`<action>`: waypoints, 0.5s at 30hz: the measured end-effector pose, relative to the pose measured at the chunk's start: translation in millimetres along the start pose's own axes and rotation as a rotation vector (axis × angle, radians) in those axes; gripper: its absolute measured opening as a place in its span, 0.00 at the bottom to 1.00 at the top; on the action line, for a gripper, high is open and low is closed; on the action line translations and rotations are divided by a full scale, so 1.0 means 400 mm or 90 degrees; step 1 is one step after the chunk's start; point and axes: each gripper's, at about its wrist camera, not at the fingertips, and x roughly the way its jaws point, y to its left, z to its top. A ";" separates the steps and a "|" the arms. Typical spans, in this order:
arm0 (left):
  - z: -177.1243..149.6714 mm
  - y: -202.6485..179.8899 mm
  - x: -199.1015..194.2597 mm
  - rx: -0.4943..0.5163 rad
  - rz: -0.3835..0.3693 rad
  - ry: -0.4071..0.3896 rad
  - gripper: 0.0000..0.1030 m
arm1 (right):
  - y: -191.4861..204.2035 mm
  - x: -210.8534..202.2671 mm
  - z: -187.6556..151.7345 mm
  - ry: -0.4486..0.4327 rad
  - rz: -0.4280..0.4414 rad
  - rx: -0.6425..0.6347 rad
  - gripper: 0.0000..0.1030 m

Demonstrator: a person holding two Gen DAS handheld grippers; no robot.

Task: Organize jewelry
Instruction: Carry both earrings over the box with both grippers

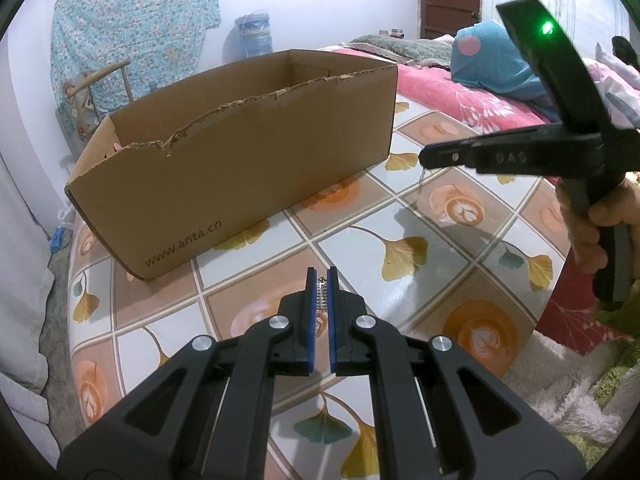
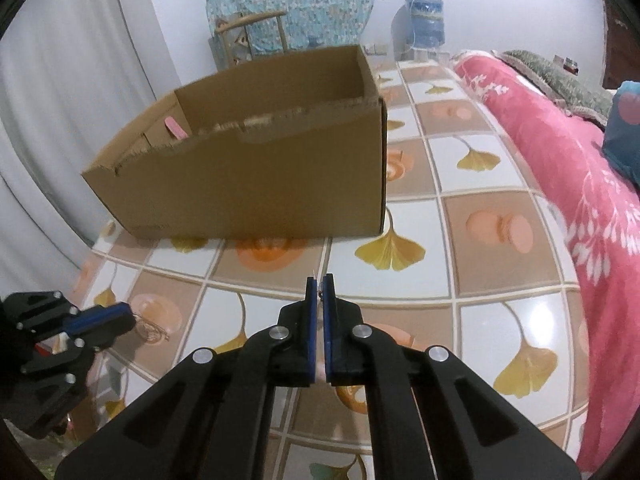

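Observation:
An open brown cardboard box (image 1: 240,152) stands on the tiled tablecloth; it also shows in the right wrist view (image 2: 256,184), with a pink item (image 2: 176,127) inside at its left end. My left gripper (image 1: 321,280) is shut on a small silver jewelry piece (image 1: 321,296) between its blue pads, held above the table in front of the box. My right gripper (image 2: 319,285) is shut on a thin chain (image 2: 319,294), barely visible between the pads. In the left wrist view the right gripper (image 1: 426,158) hovers at the right with a thin chain hanging from its tip.
The table (image 1: 400,248) has a glossy cloth with ginkgo-leaf and coffee-cup tiles. A bed with a pink blanket (image 2: 580,184) runs along the right. A chair (image 2: 248,36) and a water bottle (image 2: 426,20) stand behind the box. White curtains hang on the left.

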 end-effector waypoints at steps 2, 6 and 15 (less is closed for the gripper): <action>0.002 0.000 -0.002 0.002 0.000 -0.003 0.04 | 0.001 -0.017 0.009 -0.009 0.002 -0.001 0.03; 0.012 -0.001 -0.015 0.005 0.001 -0.015 0.04 | 0.008 -0.051 0.029 -0.029 0.008 -0.004 0.03; 0.090 -0.009 -0.087 0.026 -0.013 -0.079 0.04 | 0.047 -0.143 0.102 -0.090 0.033 -0.026 0.03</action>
